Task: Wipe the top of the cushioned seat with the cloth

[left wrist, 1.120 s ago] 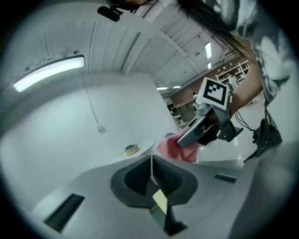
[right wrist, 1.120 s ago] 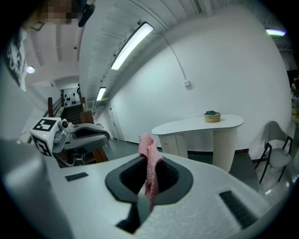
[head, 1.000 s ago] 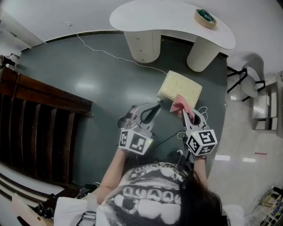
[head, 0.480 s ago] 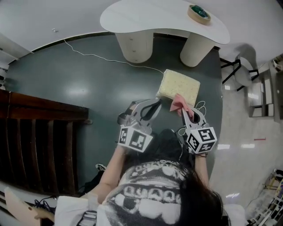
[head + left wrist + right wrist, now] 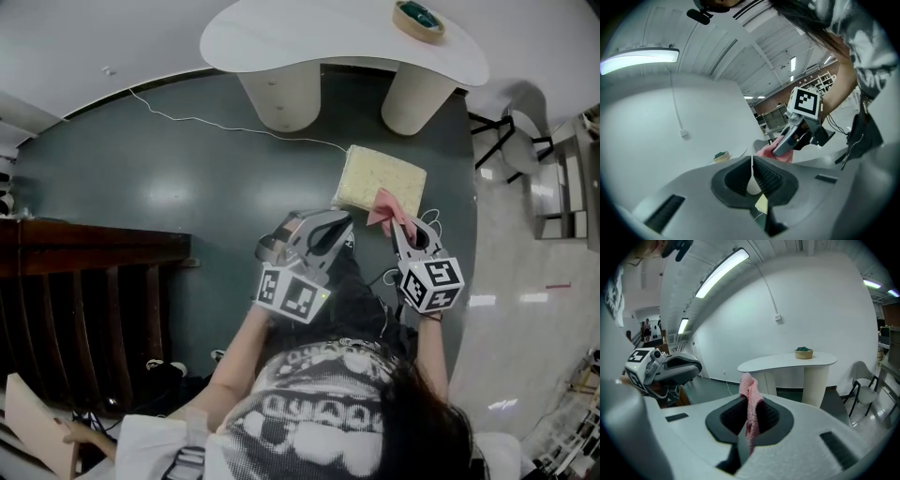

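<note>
The glossy dark teal floor (image 5: 169, 187) carries a pale yellow square cushioned seat (image 5: 375, 176), just in front of a white curved-top table (image 5: 309, 33) on two round pillar legs. A thin white cable (image 5: 225, 123) trails across the floor. A round tan dish with green contents (image 5: 419, 19) sits near the tabletop's right end.

No legible text, labels or numbers anywhere

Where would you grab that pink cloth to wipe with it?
At one bunched end, coming from the person's side, as the right gripper does: the cloth is limp, so a pinched fold leaves the rest sticking out ahead to rub the cushioned seat.
</note>
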The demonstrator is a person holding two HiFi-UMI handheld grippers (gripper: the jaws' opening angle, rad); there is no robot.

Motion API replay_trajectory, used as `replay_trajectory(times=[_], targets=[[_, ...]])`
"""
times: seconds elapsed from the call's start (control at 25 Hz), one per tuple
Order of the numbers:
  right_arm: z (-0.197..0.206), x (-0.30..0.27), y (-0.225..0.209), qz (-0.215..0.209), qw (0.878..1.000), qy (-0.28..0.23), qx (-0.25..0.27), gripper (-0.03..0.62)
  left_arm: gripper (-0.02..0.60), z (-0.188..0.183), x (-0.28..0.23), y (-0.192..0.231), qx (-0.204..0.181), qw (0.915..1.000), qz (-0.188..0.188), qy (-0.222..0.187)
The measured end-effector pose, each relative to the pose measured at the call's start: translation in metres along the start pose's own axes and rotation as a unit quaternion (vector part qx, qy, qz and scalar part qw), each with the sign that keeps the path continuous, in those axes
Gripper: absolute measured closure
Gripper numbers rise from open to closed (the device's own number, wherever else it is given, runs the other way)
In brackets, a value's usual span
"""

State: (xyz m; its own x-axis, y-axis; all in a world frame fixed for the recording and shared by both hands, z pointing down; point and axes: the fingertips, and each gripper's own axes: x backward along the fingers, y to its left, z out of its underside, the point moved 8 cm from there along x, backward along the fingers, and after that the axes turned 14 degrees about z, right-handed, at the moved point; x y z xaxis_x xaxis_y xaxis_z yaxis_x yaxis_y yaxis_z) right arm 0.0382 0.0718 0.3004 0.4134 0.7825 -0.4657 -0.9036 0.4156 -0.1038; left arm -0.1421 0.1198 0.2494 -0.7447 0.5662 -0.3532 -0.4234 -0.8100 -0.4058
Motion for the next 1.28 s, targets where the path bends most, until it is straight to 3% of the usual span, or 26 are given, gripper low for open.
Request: replay_trajectory(times=[0.2, 0.48, 1.0, 1.28], targets=[[-0.003, -0.036, -0.032, 0.013, 1.000, 0.008, 0.002, 0.583, 0.569, 0.001, -0.032, 0.032, -0.038, 0.9992, 0.012, 0.009], [-0.013, -0.107, -0.086, 0.014, 0.999, 0.035, -0.004, 0.583, 0.569, 0.007, -0.087, 0.091, -0.049, 0.9982, 0.020, 0.027], [0.021, -0.195, -0.132, -0.012, 0.995, 0.101, -0.015, 0.583, 0.569, 0.031, -0.149, 0.126, -0.063, 0.9949, 0.053, 0.059], [0.053, -0.228, -0.146, 0.000, 0.991, 0.129, -0.044, 0.583, 0.569, 0.049, -0.180, 0.131, -0.084, 0.9915, 0.076, 0.064]])
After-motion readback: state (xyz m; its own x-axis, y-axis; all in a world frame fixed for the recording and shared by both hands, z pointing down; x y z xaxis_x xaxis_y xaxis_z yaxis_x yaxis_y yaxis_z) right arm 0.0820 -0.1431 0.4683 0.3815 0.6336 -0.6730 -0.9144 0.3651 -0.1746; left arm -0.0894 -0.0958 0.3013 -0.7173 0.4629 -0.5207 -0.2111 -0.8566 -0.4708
